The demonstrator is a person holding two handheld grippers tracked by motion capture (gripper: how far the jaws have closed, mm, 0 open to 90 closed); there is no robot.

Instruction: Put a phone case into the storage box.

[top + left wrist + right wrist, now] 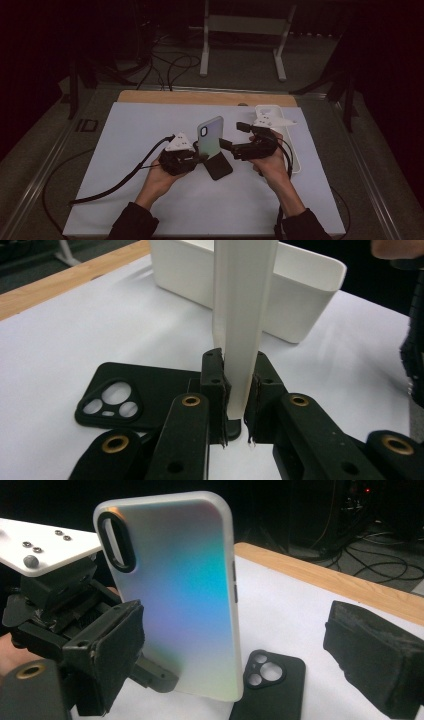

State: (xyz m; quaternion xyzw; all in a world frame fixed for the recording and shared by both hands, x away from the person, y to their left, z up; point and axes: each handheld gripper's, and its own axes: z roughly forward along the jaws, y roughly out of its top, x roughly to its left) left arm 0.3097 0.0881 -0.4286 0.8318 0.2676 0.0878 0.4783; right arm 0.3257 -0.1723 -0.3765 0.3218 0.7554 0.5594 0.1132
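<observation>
iridescent case [210,137] between left tongs [200,156]

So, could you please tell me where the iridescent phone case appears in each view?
High view: iridescent case upright at centre, between the grippers.
Left gripper view: edge-on, centre, clamped in the jaws.
Right gripper view: left of centre.
Shared landmark: black case lying flat beside it.
</observation>
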